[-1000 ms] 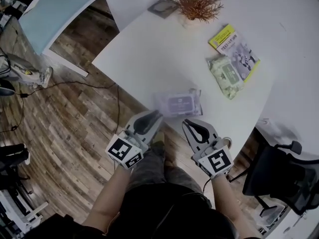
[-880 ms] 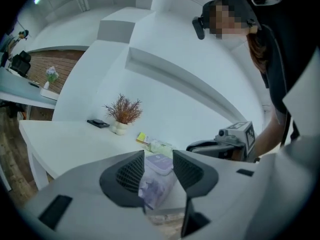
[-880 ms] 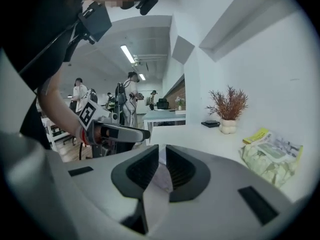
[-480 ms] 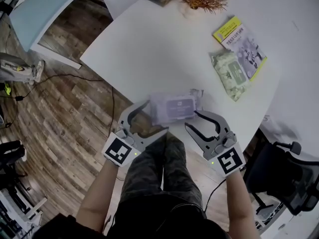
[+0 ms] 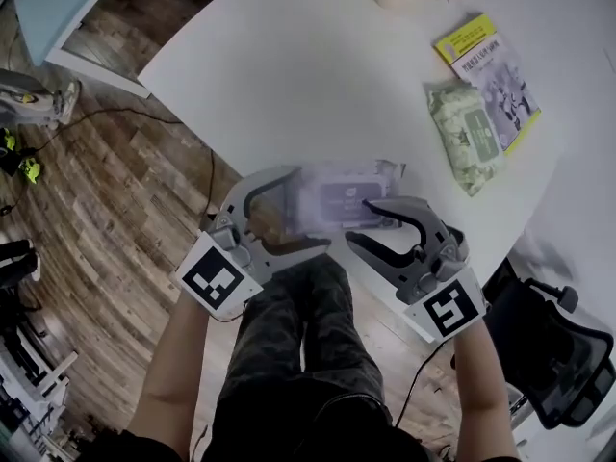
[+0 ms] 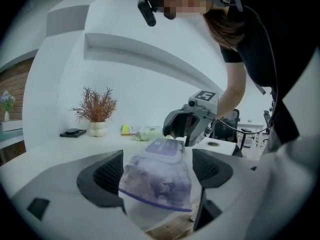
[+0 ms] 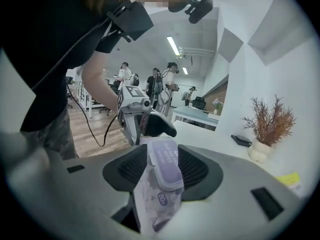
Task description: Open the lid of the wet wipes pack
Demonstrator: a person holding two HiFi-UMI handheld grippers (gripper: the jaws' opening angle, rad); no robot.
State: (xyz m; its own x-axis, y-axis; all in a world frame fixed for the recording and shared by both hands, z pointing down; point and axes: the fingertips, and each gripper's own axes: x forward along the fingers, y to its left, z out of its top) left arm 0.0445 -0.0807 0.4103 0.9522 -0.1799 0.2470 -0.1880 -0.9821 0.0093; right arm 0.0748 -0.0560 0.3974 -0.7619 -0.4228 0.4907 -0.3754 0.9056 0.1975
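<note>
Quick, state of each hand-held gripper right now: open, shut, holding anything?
Left hand-held gripper: open, jaws just been opening, end of the purple plastic wet wipes pack between them.
Right hand-held gripper: open, just been opening, pack's other end between its jaws.

Right gripper (image 7: 163,156): jaws just been opening, dark ribbed pads apart w/ wet wipes pack (image 7: 156,200) between them. Pads sit close on either side of lid (image 7: 165,162), no squeeze evident. Pack: pale purple wrap, lid lilac and down flat, runs lengthwise away from cam. Left gripper (image 7: 147,126): at pack's far end, marker cube on top. Table (image 7: 202,134), white: plant (image 7: 270,121) in white pot (image 7: 257,153) toward far right edge, dark flat obj. (image 7: 242,140) just beside pot, yellow item (image 7: 290,179) at right edge. Bkgd: people (image 7: 155,84) standing, wood floor (image 7: 95,134).
</note>
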